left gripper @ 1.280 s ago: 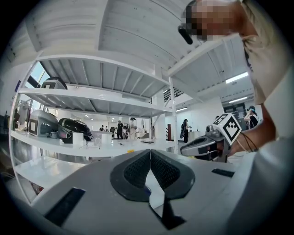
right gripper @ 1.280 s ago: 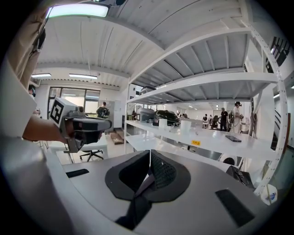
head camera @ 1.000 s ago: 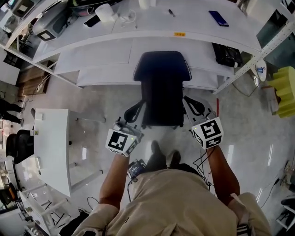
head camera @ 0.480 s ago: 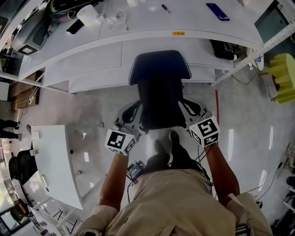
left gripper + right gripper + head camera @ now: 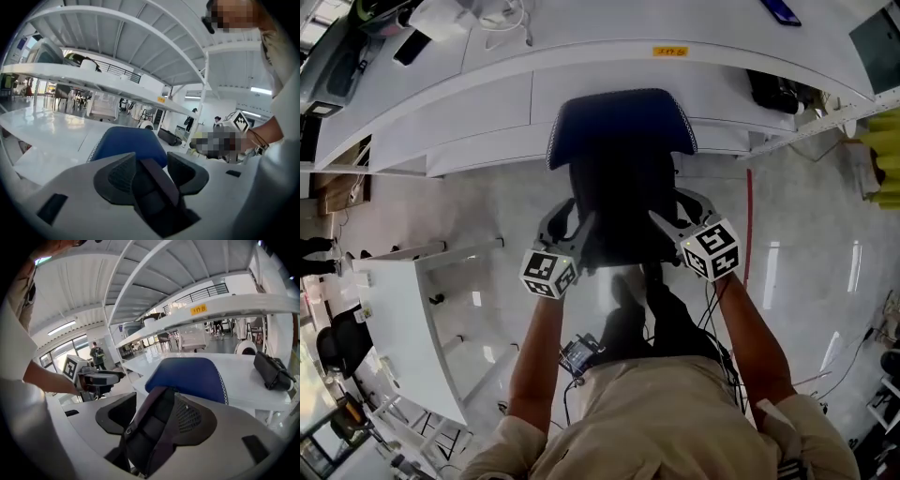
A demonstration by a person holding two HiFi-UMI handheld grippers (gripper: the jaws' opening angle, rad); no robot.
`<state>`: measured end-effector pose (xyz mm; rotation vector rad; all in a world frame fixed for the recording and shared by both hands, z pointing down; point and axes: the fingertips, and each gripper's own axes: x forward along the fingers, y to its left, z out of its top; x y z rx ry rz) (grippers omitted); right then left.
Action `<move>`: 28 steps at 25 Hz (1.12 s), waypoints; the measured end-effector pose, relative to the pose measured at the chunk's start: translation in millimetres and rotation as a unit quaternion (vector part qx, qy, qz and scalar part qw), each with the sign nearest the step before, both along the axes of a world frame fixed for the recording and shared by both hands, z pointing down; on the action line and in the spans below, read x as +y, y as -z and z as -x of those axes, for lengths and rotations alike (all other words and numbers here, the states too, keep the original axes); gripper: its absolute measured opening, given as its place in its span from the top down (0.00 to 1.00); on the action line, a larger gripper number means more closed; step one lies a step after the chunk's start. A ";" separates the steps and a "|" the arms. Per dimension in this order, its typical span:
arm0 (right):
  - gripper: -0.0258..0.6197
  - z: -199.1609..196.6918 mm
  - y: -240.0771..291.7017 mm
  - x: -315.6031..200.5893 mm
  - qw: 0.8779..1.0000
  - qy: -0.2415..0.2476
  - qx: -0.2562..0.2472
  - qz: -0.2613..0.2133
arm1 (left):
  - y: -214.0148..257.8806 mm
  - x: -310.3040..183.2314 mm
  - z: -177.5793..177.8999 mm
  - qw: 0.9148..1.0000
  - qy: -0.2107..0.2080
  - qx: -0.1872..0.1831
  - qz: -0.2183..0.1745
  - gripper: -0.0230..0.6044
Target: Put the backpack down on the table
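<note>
The backpack, dark blue with black straps, stands upright straight ahead of the person, with its top against the front edge of the curved white table. Its base is hidden, so what it rests on cannot be determined. The left gripper is at the backpack's left side and the right gripper is at its right side, and both point toward the table. In the left gripper view, the jaws of the left gripper are spread, having just been opening. A dark strap runs diagonally between them, and the blue backpack lies just beyond the tips. In the right gripper view, the jaws of the right gripper are also spread, having just been opening. A second strap lies in the gap, against the mesh-faced pad on the right of that view and apart from the other jaw. The backpack fills the view ahead. A black bag sits on the table's lower level, to the right of the backpack. A phone lies on the upper surface. The person's shoes are on the glossy floor, just behind the backpack.
</note>
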<state>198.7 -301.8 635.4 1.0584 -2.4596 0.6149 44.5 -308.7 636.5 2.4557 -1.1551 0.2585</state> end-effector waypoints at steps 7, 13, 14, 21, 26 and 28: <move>0.58 -8.4 -95.0 -21.8 0.998 -0.015 0.000 0.060 | -112.4 -20.8 11.5 0.997 0.036 -0.021 0.060 0.59; 0.56 -11.2 -160.6 -28.3 0.995 -0.027 -0.003 0.096 | -174.0 -24.7 16.4 0.995 0.049 -0.010 0.091 0.51; 0.56 -10.3 -169.9 -28.1 0.994 -0.028 -0.007 0.104 | -182.1 -24.0 14.9 0.994 0.048 -0.005 0.096 0.50; 0.55 -6.3 -214.2 -32.6 0.988 -0.045 -0.034 0.142 | -226.2 -23.6 3.0 0.989 0.063 0.013 0.135 0.45; 0.56 -1.3 -226.5 -33.8 0.991 -0.050 -0.001 0.121 | -235.8 -26.3 5.0 0.986 0.082 -0.007 0.145 0.44; 0.57 -0.1 -218.3 -32.1 0.994 -0.039 0.018 0.099 | -231.1 -24.5 5.0 0.986 0.082 -0.018 0.144 0.47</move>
